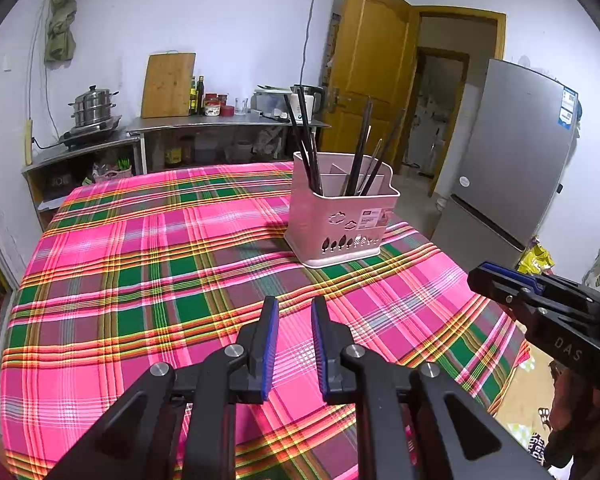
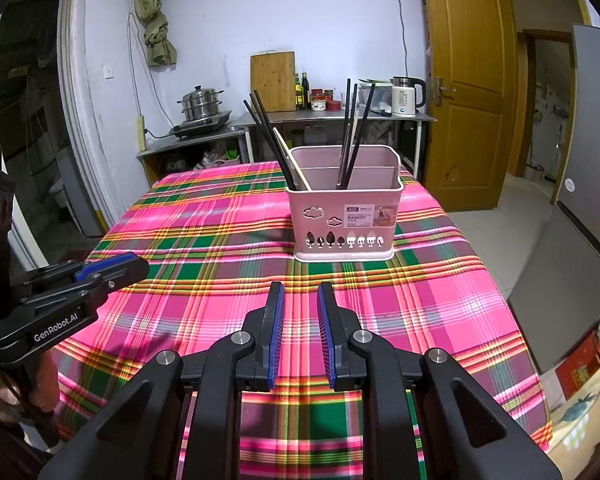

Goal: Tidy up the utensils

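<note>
Standing upright in the pink utensil basket on the plaid table are light, stiff, slippery chopsticks; both left tongs and right tongs are hovering open and empty, likely pinching mid-shaft

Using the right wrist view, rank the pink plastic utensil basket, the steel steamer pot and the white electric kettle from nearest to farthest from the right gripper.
From the right gripper:
1. Pink plastic utensil basket, on the plaid tablecloth just ahead, slightly right.
2. Steel steamer pot, on the back counter, left.
3. White electric kettle, on the back counter, right.
The pot and kettle are too close to call.
</note>
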Tool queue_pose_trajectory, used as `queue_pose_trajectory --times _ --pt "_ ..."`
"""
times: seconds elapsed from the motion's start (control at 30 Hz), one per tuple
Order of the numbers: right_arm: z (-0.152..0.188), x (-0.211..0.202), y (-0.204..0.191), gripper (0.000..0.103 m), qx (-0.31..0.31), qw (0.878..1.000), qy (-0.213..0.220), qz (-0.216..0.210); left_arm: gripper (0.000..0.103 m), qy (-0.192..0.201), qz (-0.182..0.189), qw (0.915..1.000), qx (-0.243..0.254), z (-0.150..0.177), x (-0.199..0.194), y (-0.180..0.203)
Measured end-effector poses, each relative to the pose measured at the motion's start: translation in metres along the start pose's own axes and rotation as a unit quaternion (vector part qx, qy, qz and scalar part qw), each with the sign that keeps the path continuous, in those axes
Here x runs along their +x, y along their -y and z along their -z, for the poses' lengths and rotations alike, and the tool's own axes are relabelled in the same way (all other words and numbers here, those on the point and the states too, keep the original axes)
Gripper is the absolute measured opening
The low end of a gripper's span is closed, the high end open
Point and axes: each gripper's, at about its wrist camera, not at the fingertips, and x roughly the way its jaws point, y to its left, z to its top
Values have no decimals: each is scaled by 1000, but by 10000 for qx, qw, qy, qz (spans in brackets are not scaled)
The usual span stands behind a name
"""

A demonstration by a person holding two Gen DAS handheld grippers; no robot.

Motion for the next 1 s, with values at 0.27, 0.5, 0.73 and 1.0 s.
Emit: queue_pose_trajectory --times 0.27,0.5,0.73,1.0 --pt "0 0 0 17 -2 10000 -2 1 16 17 -15 10000 5 1 -1 0" --pt "0 0 0 17 1 10000 -3 -1 16 19 -11 10000 5 1 -1 0" --pt "-1 0 0 17 -3 10000 10 10 16 23 -20 10000 9 2 -1 1" --pt "0 0 0 17 -4 10000 10 7 16 33 -41 10000 21 2 -3 2"
